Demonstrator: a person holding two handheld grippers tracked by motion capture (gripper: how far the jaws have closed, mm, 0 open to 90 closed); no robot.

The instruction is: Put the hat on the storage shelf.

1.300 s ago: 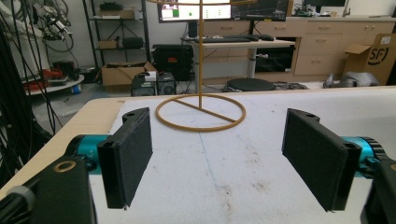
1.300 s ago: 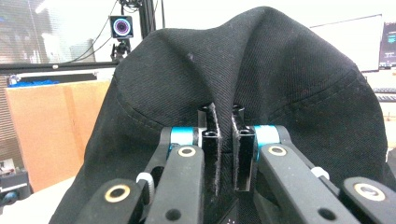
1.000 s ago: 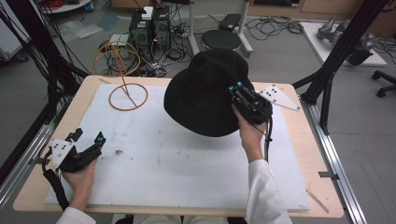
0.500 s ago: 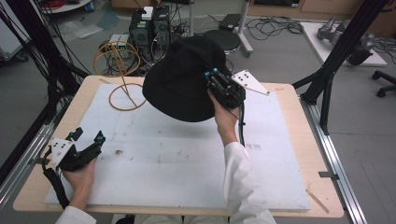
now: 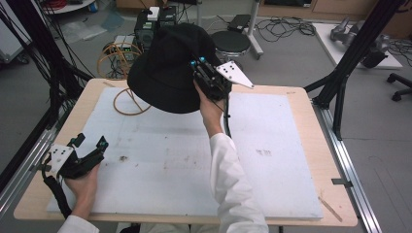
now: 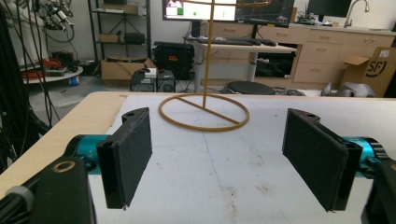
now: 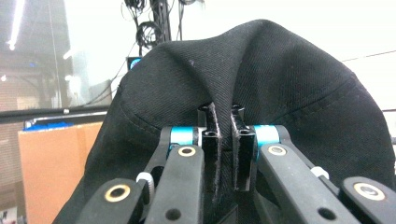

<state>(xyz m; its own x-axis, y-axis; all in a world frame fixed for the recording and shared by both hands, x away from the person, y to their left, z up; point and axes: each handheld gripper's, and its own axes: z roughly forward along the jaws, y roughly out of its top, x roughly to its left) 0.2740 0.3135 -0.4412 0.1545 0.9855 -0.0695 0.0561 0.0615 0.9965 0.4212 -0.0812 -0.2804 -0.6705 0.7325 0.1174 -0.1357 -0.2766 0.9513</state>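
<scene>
Pinching black hat [image 5: 165, 68] | right claw [image 5: 200, 73] closed | left claw [image 5: 90, 145] wide, empty

Light wooden worktop [image 5: 301, 121] on a metal frame | wide white foam mat [image 5: 272, 160] covering most of it, scuffed with small dark smudges | tan wire ring-base stand [image 5: 130, 103] standing on the mat's far-left corner, thin stem rising upright [image 6: 204, 112] | wood border bare.

Right gripper [image 7: 223, 140] clamped on a fold of black hat [image 7: 261, 79]; brown cardboard box [image 7: 51, 163] behind, at left.
</scene>
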